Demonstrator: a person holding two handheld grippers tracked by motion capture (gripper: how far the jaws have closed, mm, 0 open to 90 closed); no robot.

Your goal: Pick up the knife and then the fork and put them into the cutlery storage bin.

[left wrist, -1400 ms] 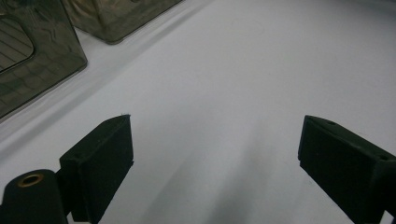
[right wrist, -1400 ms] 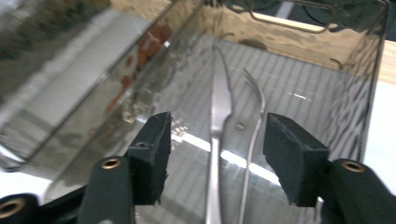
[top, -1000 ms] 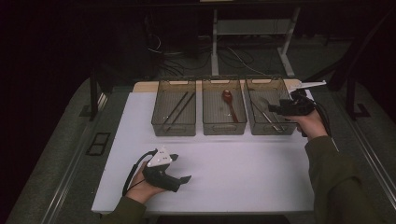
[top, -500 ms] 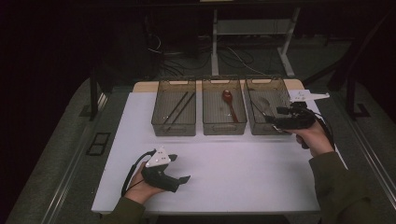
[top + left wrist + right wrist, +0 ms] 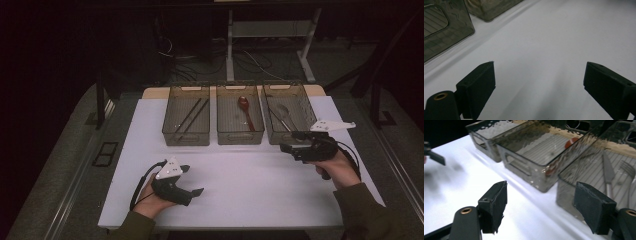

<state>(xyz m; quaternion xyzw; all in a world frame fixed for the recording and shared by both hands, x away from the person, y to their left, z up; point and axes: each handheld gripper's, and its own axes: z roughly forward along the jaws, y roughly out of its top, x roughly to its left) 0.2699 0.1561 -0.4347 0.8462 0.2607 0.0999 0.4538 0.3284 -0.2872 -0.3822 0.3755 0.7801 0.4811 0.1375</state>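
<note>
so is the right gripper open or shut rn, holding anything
Open and empty. In its own view the right gripper shows its jaws wide apart with bare white table between them; they have just been opening, beside the right bin.

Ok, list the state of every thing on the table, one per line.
Left tongs: open, empty, low over the table.
Right tongs: open, empty, jaws just widened.
Left bin: holds dark sticks.
Middle bin: holds a red spoon.
Right bin: holds metal cutlery.
</note>
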